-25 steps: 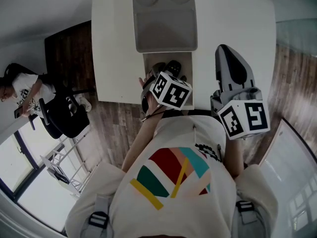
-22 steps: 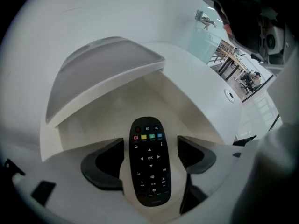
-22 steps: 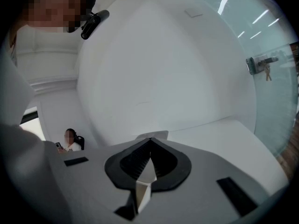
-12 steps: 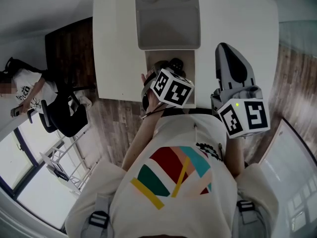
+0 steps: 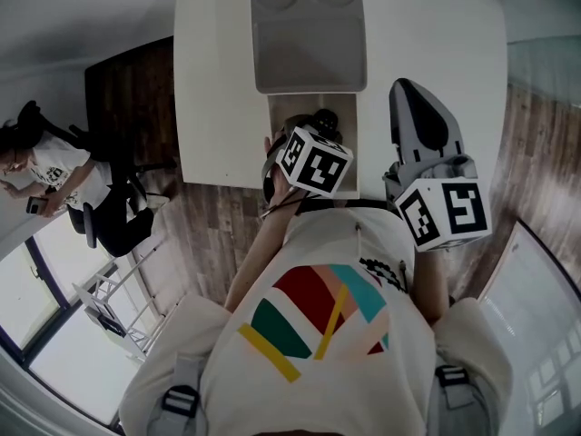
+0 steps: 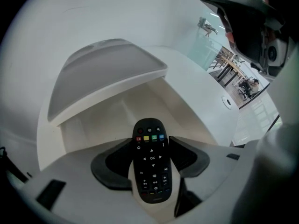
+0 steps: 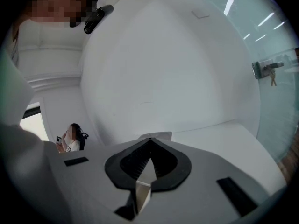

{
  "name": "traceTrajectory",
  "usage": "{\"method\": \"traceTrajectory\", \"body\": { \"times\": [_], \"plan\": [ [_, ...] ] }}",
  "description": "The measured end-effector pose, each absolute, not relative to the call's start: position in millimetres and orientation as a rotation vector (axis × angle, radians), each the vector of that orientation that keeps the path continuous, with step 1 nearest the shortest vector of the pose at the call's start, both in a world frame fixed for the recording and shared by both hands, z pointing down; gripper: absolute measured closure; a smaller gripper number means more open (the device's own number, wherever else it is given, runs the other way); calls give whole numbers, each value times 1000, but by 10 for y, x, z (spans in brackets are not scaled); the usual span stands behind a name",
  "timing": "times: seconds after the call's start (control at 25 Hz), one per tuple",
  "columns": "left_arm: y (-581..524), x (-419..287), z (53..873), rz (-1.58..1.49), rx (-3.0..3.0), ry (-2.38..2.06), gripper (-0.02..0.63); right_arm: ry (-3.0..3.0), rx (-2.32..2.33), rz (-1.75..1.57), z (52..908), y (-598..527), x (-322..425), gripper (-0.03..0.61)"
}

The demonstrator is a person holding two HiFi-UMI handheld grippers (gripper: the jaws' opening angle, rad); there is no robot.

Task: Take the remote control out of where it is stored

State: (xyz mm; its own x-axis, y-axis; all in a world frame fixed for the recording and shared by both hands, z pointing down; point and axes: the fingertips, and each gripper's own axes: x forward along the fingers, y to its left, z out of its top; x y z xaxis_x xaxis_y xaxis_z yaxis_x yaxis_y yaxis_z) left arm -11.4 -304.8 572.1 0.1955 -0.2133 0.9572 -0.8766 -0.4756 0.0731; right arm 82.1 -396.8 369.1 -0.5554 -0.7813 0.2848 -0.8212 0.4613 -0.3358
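White table (image 5: 427,25): in the head view, a grey lid (image 5: 309,44) with two round hollows is seen raised behind an open compartment (image 5: 343,143) at the table's near edge.
Left gripper (image 5: 311,125): it is pointed steeply down into that compartment.
Right gripper (image 5: 410,91): it is held over the table, just right of the compartment.
Background: a seated person (image 5: 45,166) is seen at far left, beyond the wood floor (image 5: 218,225).
Left gripper view: a black remote control (image 6: 152,164) is shown lying flat in the compartment, buttons up, between the jaws. The jaws are partly spread and have just been closing on it. The pads are set just beside its long edges, and no firm pinch is shown.
Right gripper view: the jaws are pressed together at the tips, with nothing between them. Bare tabletop is faced, and a glass wall (image 7: 275,78) is seen to the right.
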Motion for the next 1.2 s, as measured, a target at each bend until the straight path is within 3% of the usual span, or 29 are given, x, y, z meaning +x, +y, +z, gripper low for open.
{"method": "traceTrajectory", "body": {
  "times": [0.6,1.2],
  "plan": [
    [-3230,-145,5138,1088,1957,-1134,359,-2669,1402,574,3415,-3922,603,577],
    [-3811,-465,3381,765,2257,-1546,359,-2817,1413,306,2585,-4011,355,577]
  ]
}}
